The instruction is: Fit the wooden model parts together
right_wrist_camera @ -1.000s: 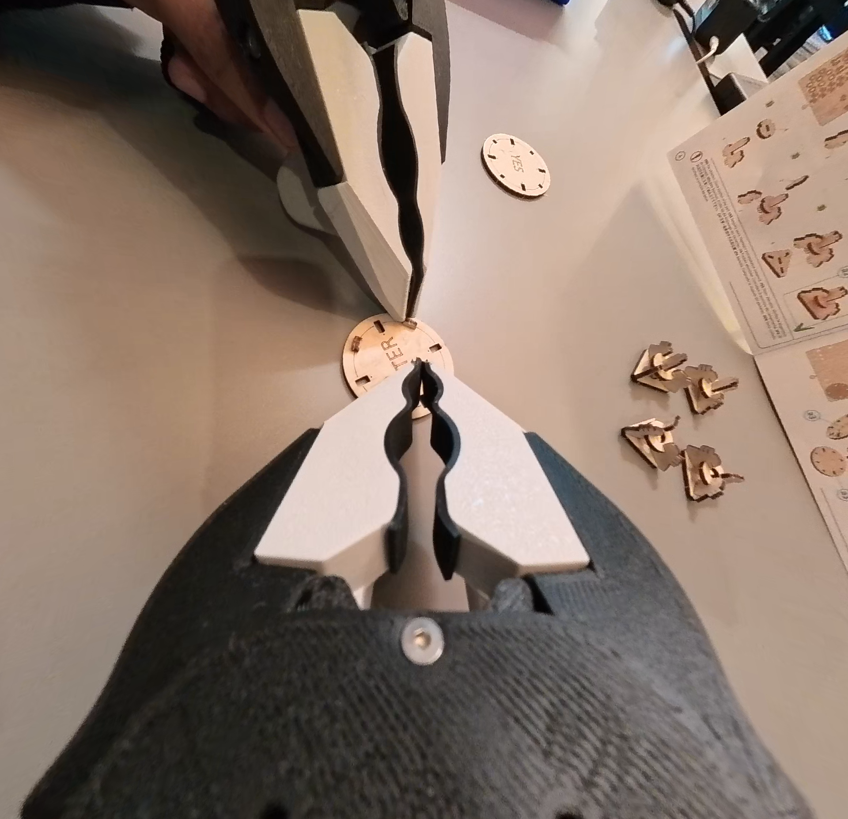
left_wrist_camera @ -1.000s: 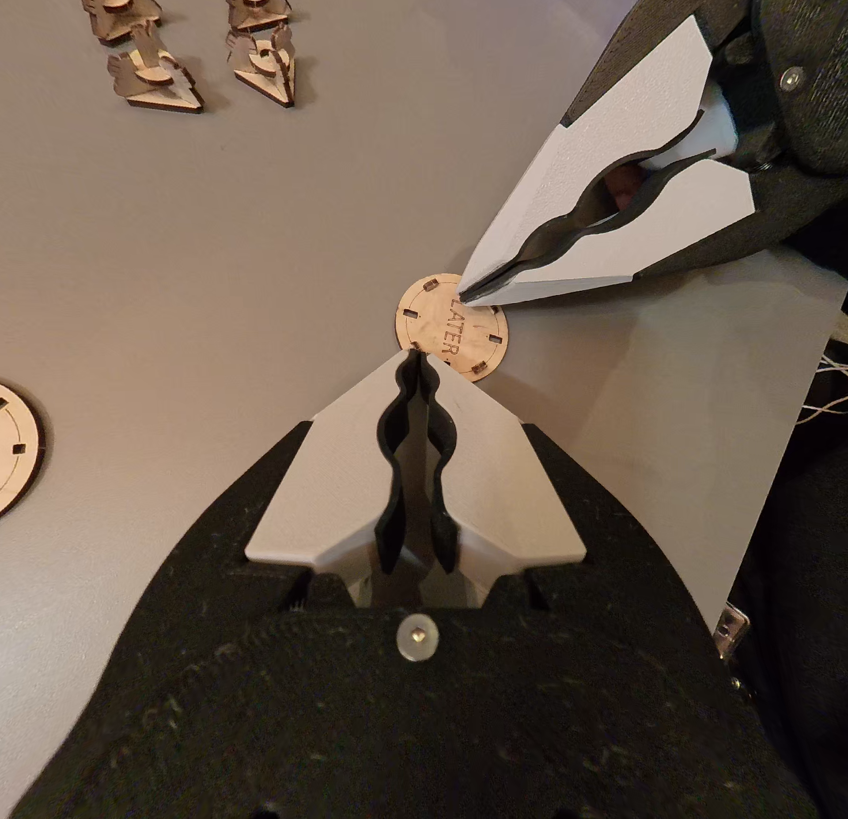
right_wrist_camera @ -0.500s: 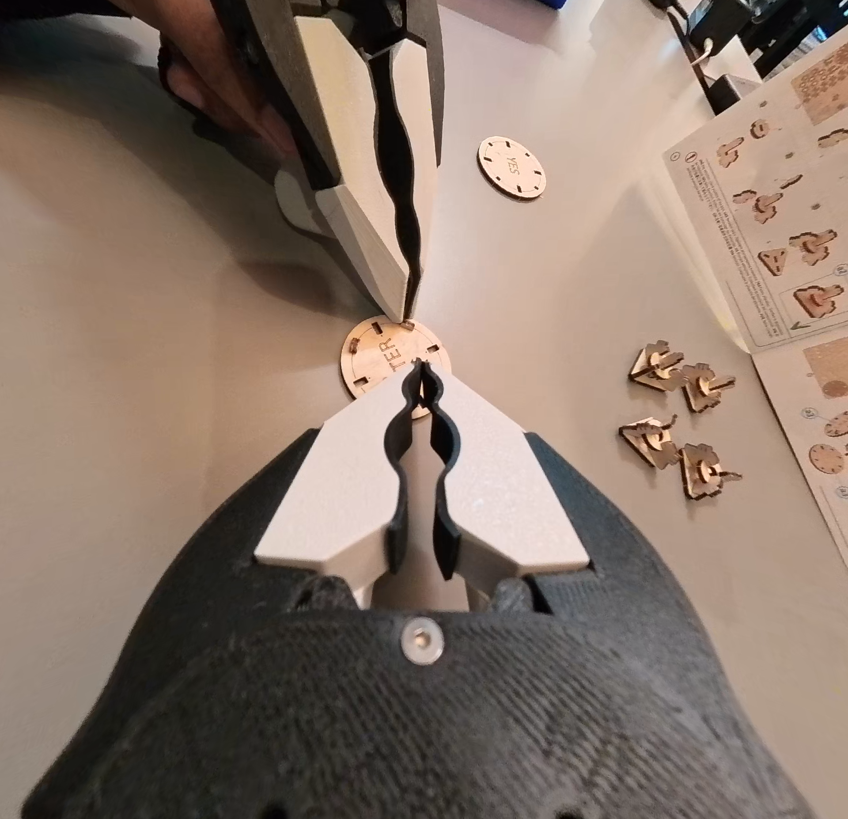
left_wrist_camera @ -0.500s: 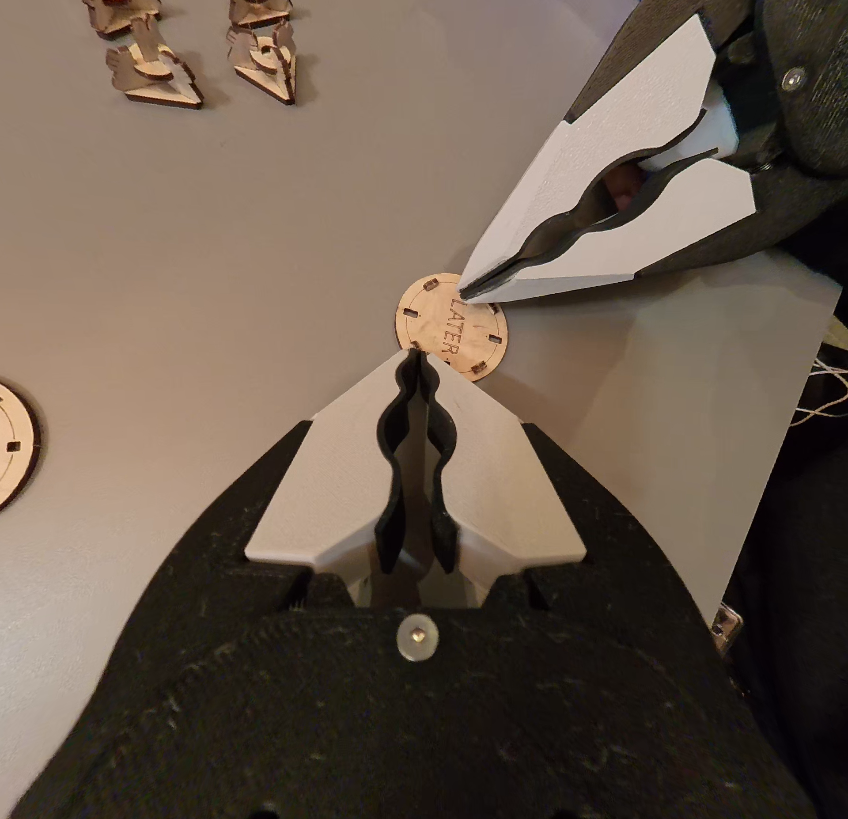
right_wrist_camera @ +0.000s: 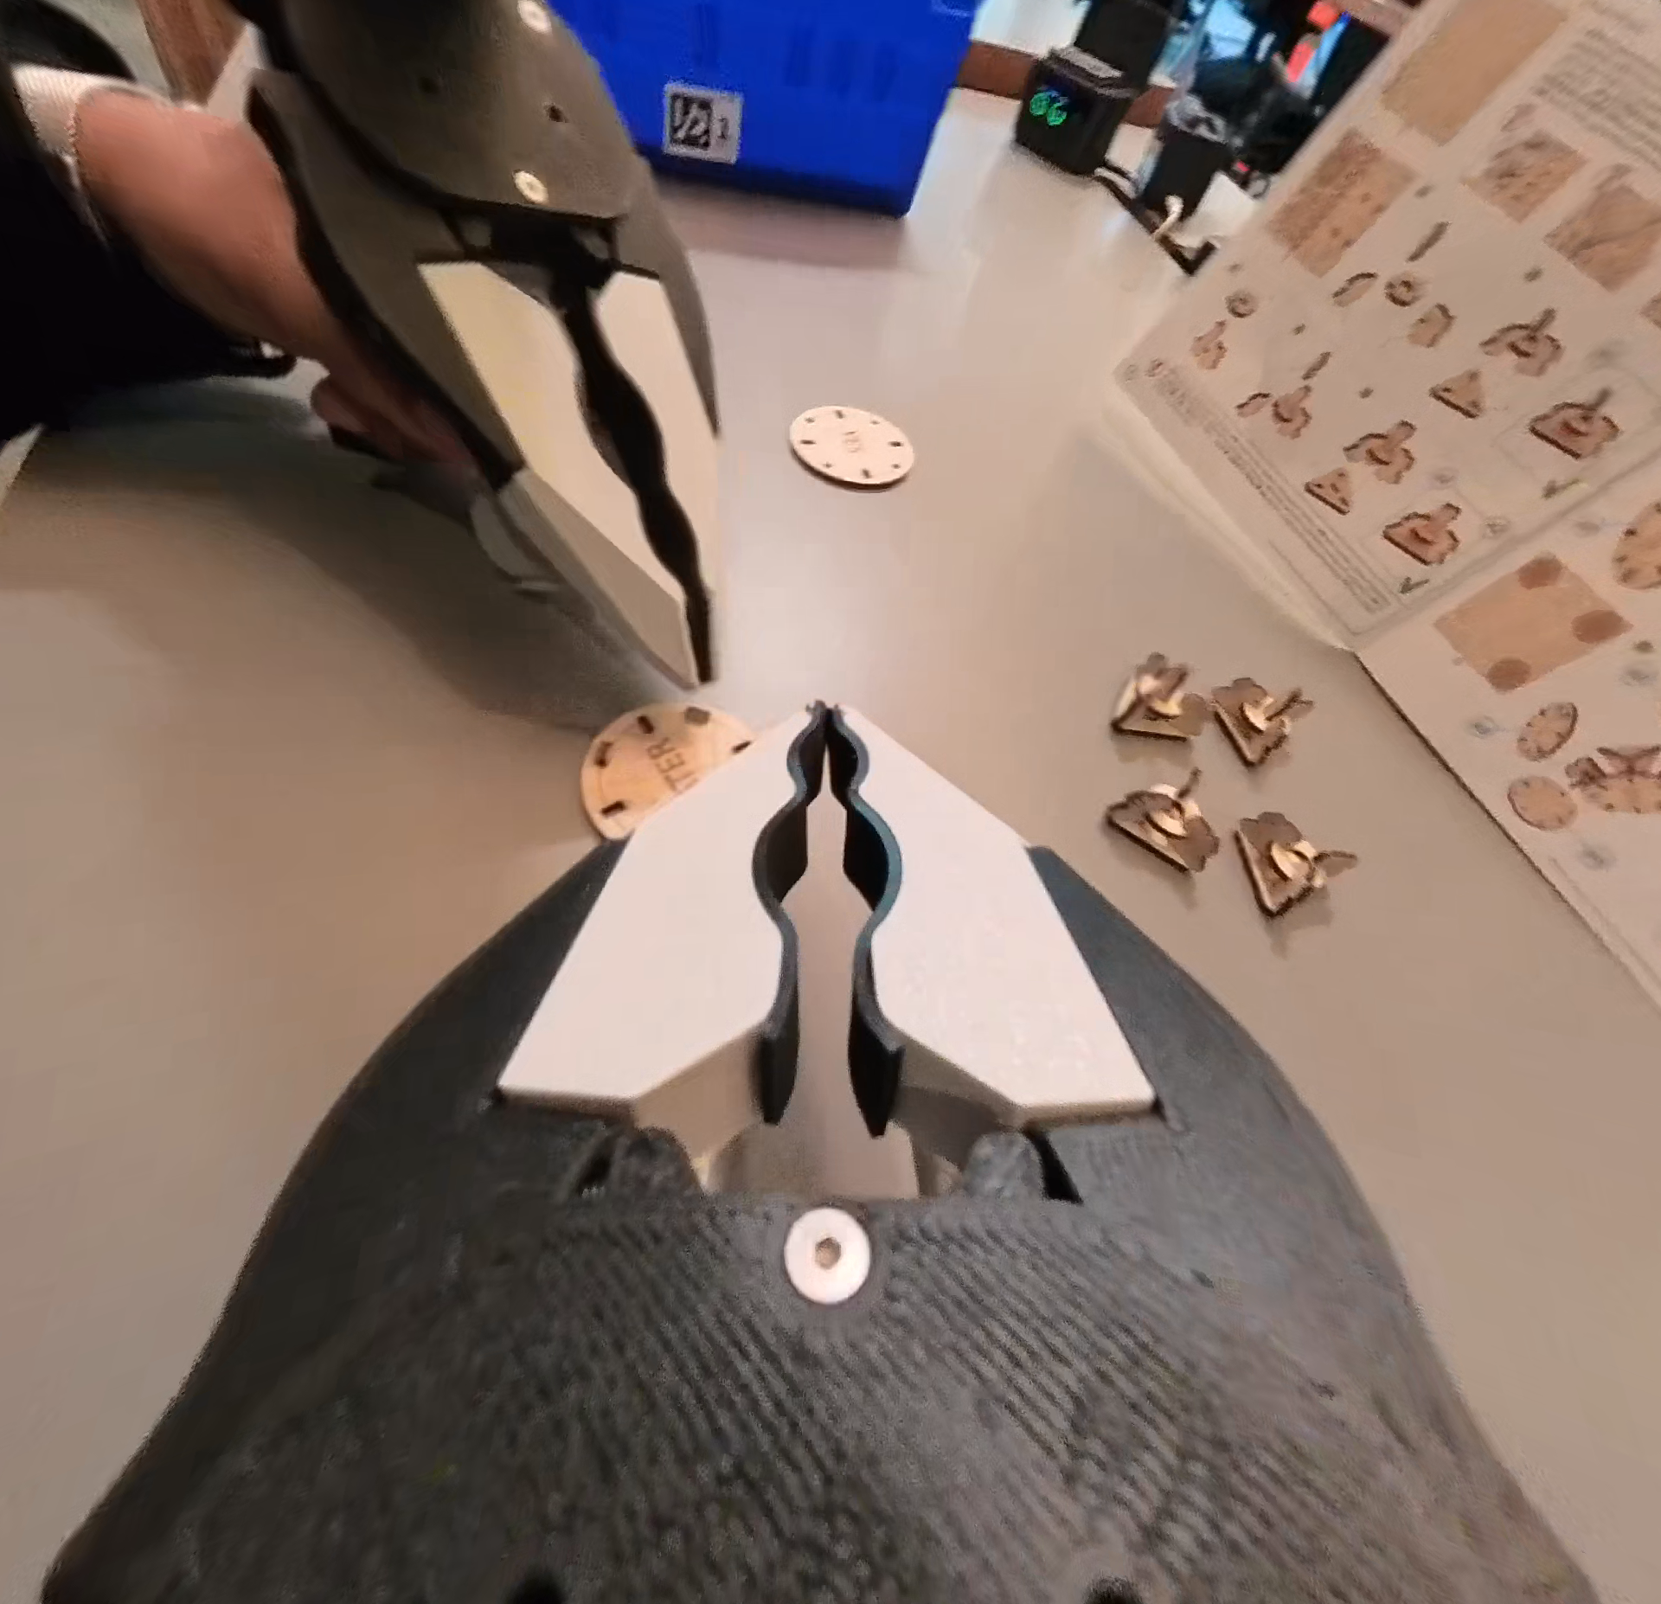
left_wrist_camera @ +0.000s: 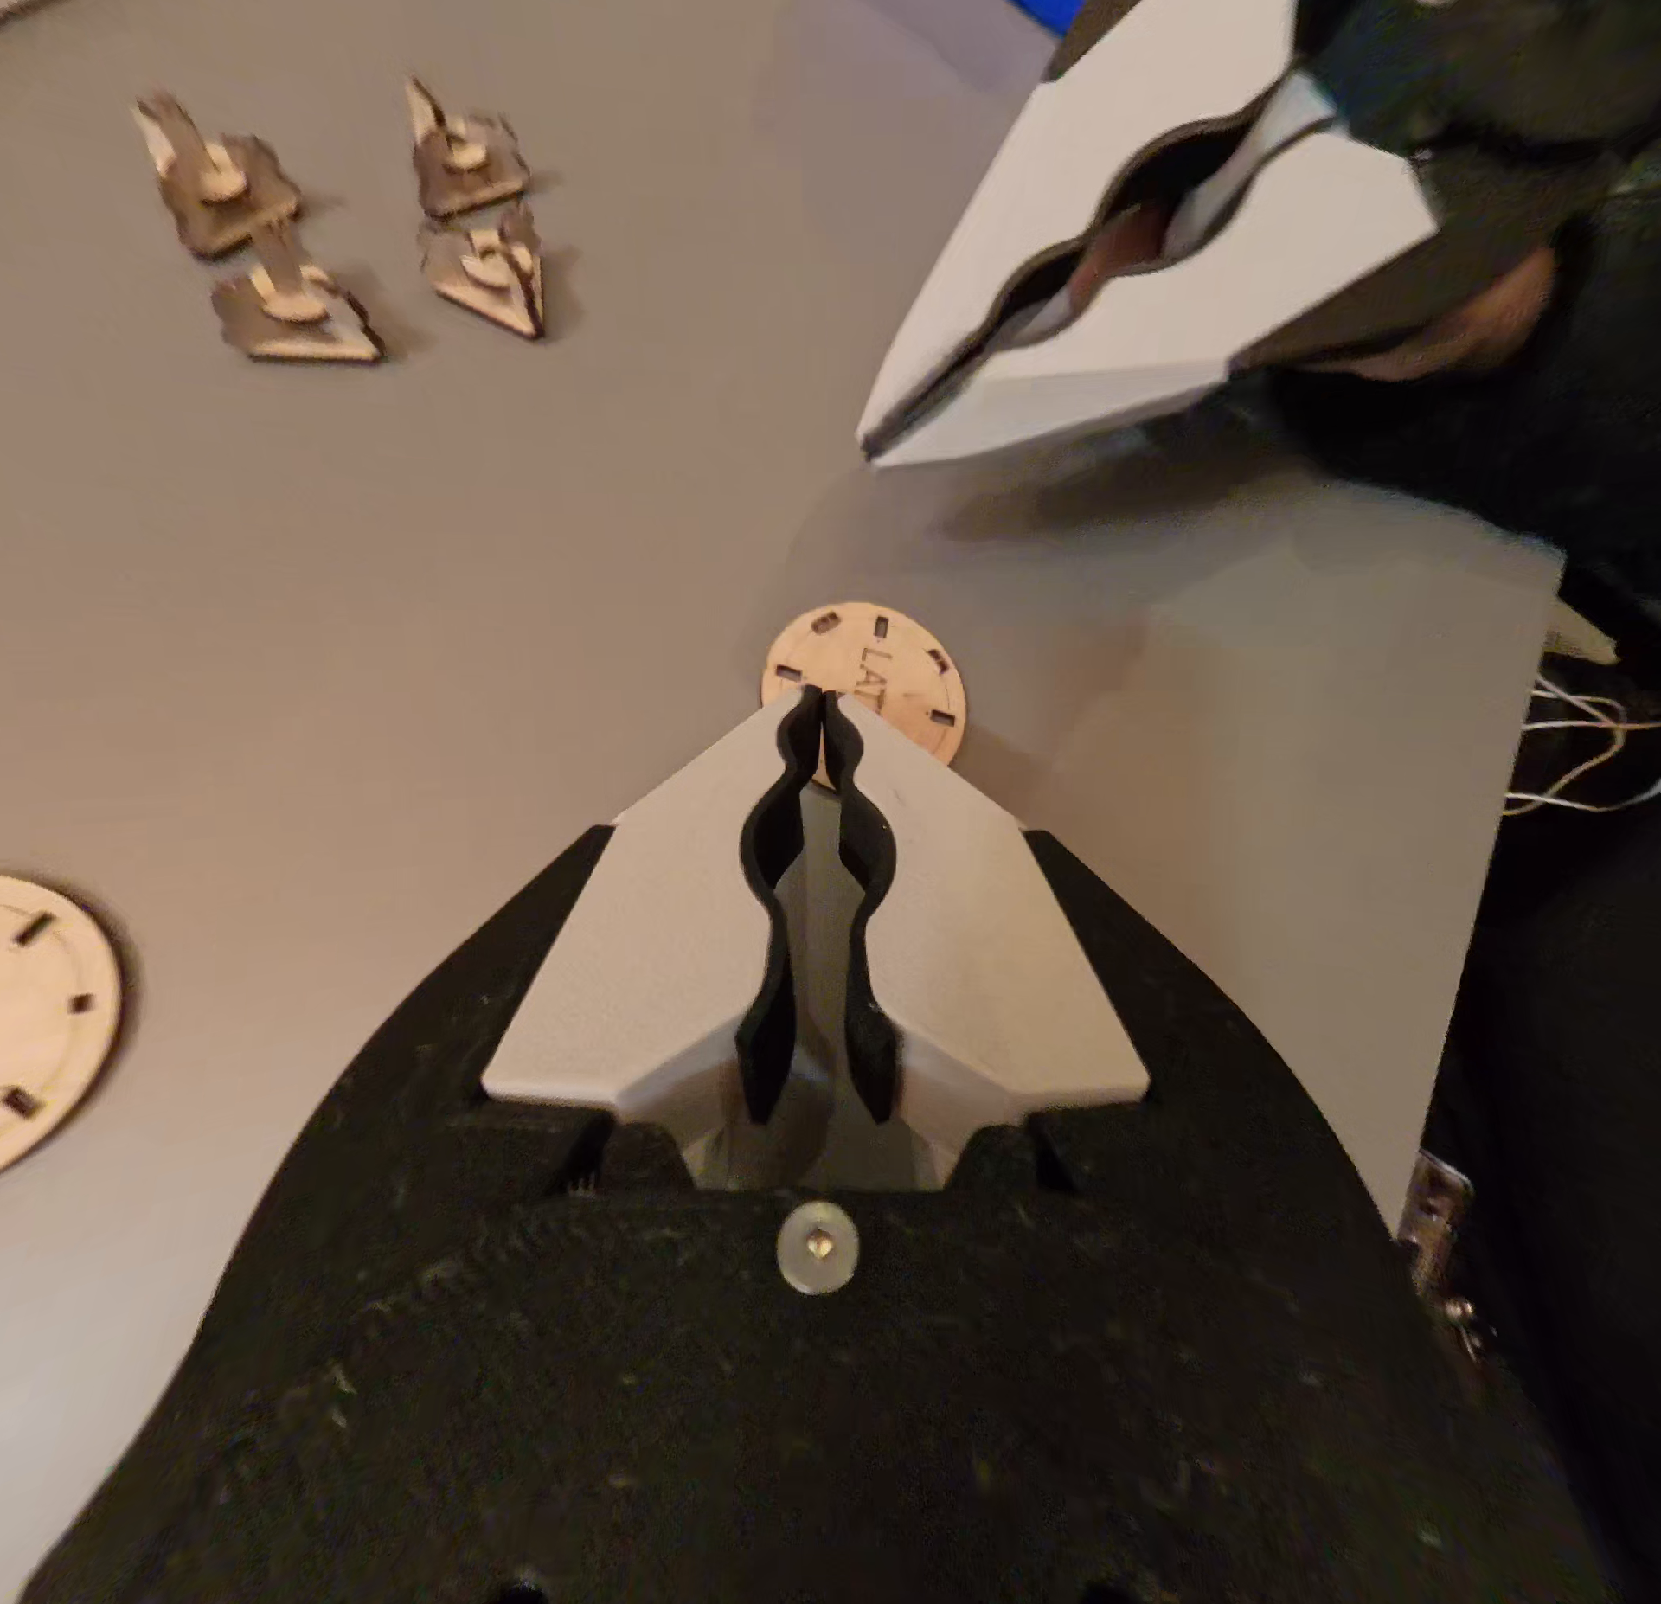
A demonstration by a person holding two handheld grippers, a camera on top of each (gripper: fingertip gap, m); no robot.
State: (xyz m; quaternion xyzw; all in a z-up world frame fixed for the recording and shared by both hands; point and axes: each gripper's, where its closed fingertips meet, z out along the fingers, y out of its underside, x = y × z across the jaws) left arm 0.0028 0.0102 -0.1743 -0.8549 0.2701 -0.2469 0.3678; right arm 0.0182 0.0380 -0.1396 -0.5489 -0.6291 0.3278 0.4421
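Both grippers closed, nothing held. Landmark: small wooden disc [left_wrist_camera: 863,680] flat on the grey table [left_wrist_camera: 449,527]. Left gripper [left_wrist_camera: 822,693] tips over the disc's near edge (contact not clear). Right gripper [right_wrist_camera: 825,711] tips raised, just right of the disc [right_wrist_camera: 661,774]. Four small wooden assemblies [right_wrist_camera: 1213,788] well right of it; second disc [right_wrist_camera: 851,446] beyond; instruction sheet [right_wrist_camera: 1438,392] far right.

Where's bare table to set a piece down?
Free: the grey stretch between the near wooden disc and the far disc, and left of the near disc. Crowded: the four small wooden assemblies beside the instruction sheet.
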